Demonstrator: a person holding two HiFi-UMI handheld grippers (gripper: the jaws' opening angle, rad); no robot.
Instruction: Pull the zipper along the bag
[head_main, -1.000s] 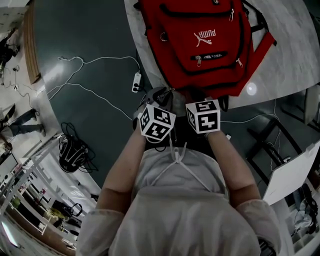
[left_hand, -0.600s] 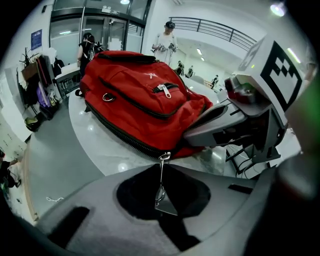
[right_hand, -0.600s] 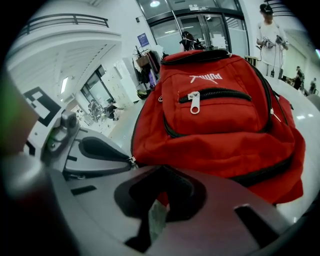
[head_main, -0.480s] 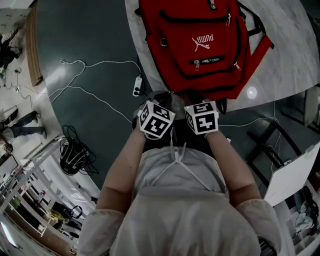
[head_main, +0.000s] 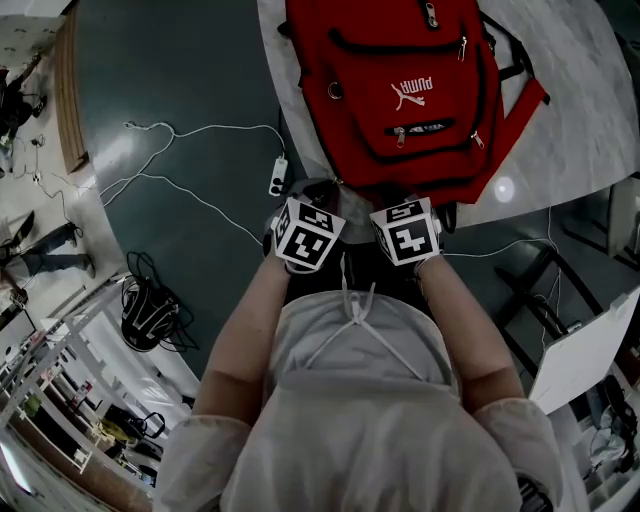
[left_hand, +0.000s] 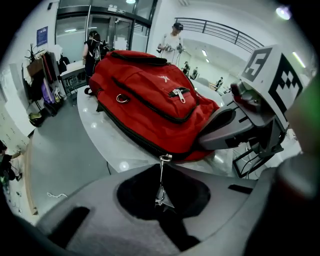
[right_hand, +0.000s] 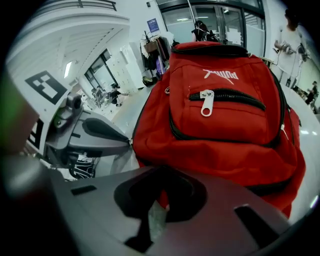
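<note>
A red backpack lies on a round white table, its bottom edge toward me. My left gripper is at the bag's near left corner. In the left gripper view it is shut on the thin metal zipper pull, which hangs from the slider on the black main zipper. My right gripper is beside it at the bag's bottom edge. In the right gripper view its jaws look shut, with a fold of the bag's red fabric pinched between them.
A white power strip and loose cables lie on the dark floor left of the table. A black chair frame stands at the right. People stand far behind the bag. The front pocket zipper is closed.
Both grippers have stayed together at the bag's near edge. The left marker cube has shifted slightly up and to the left.
</note>
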